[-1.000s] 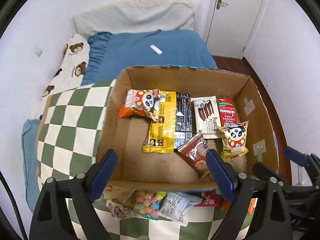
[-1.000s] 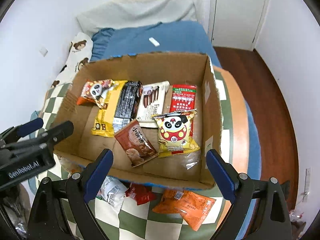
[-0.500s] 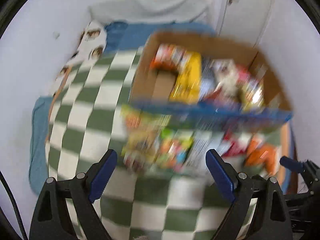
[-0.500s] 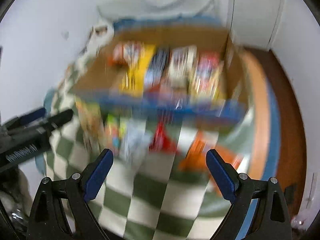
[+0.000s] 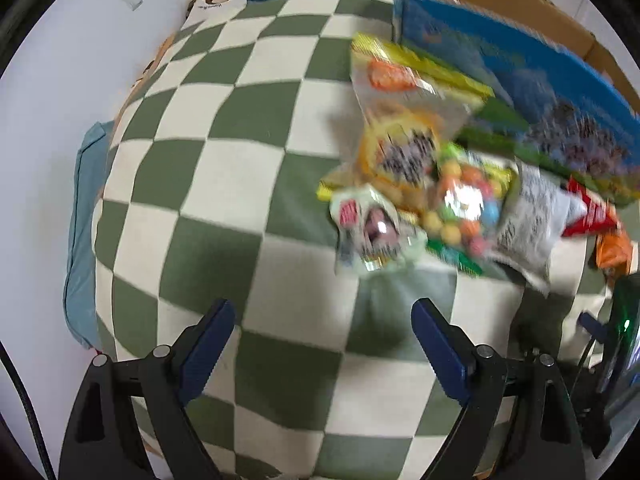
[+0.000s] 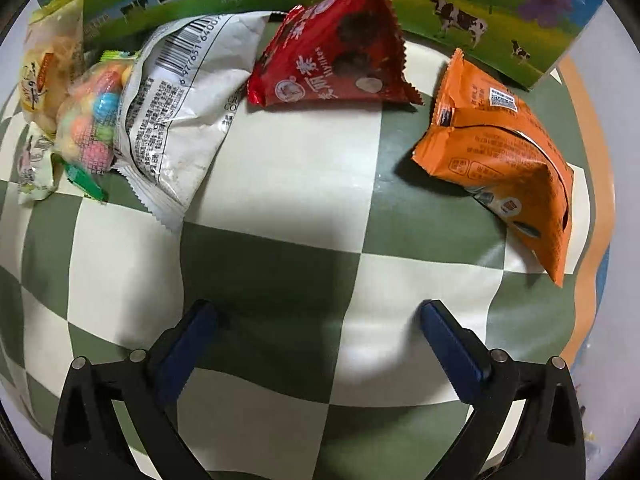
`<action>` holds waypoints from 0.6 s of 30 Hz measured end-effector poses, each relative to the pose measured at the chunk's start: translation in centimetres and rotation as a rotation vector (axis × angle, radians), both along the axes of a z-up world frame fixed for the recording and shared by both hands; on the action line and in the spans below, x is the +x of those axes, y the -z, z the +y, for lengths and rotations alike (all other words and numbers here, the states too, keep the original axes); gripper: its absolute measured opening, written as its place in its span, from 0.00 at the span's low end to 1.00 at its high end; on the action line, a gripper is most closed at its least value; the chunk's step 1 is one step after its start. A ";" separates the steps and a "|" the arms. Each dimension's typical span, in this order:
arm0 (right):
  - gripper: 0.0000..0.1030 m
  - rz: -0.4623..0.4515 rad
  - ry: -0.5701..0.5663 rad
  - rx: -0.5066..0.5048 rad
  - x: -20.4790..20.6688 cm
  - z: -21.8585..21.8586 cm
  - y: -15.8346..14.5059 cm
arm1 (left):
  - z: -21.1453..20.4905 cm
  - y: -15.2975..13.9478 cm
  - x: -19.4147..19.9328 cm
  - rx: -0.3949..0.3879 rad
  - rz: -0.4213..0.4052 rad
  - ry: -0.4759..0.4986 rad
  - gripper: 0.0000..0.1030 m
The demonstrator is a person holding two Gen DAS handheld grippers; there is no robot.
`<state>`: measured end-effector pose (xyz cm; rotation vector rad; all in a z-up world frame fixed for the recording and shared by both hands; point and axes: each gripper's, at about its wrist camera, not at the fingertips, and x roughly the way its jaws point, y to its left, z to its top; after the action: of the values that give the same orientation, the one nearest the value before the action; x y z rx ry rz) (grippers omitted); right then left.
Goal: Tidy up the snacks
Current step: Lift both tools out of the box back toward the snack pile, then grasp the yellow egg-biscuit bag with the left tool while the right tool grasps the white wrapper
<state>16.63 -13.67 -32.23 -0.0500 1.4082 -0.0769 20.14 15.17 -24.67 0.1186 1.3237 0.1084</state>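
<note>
Snacks are being shown lying loose on the checked cover [image 6: 280, 184], in a row along the printed outer wall of the cardboard box [image 6: 460, 20], which serves as the landmark. Nothing is being held between the blue fingers [image 6: 448, 344] of the right gripper [image 6: 318, 336]; its jaws are being opened wider above bare cover, well short of the box. Nearest the box wall, the red packet [image 6: 332, 56] is being seen leaning against it. The orange packet [image 6: 504, 156] is being seen at the box's right corner, apart from the red one. The white packet [image 6: 180, 108] is lying left of the red packet, partly over a clear bag of coloured candies [image 6: 92, 120]. The left gripper [image 5: 324, 340] is being held with its fingers [image 5: 208, 340] wide apart and empty, over the cover, short of the pile; this view is blurred. A small pale packet [image 5: 368, 232] is lying at the pile's near edge, farthest from the box.
</note>
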 end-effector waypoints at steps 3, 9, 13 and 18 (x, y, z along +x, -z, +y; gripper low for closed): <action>0.99 0.059 -0.012 0.022 0.5 -0.2 -0.7 | 0.2 -0.8 2.1 -0.039 -0.012 0.006 0.88; 0.78 -0.052 0.129 0.152 -0.5 -2.3 -5.6 | -2.1 0.2 7.2 -0.043 -0.032 0.117 0.88; 0.78 -0.128 0.198 0.247 -0.2 -2.4 -8.1 | -3.3 2.5 9.5 -0.033 -0.003 0.200 0.88; 0.70 -0.156 0.208 0.308 1.9 -0.6 -9.9 | -4.4 3.0 10.0 -0.046 -0.037 0.278 0.49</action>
<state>18.52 -14.29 -22.34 0.3511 1.2526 -0.0344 30.17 10.79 -27.71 0.2591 1.2602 -0.1546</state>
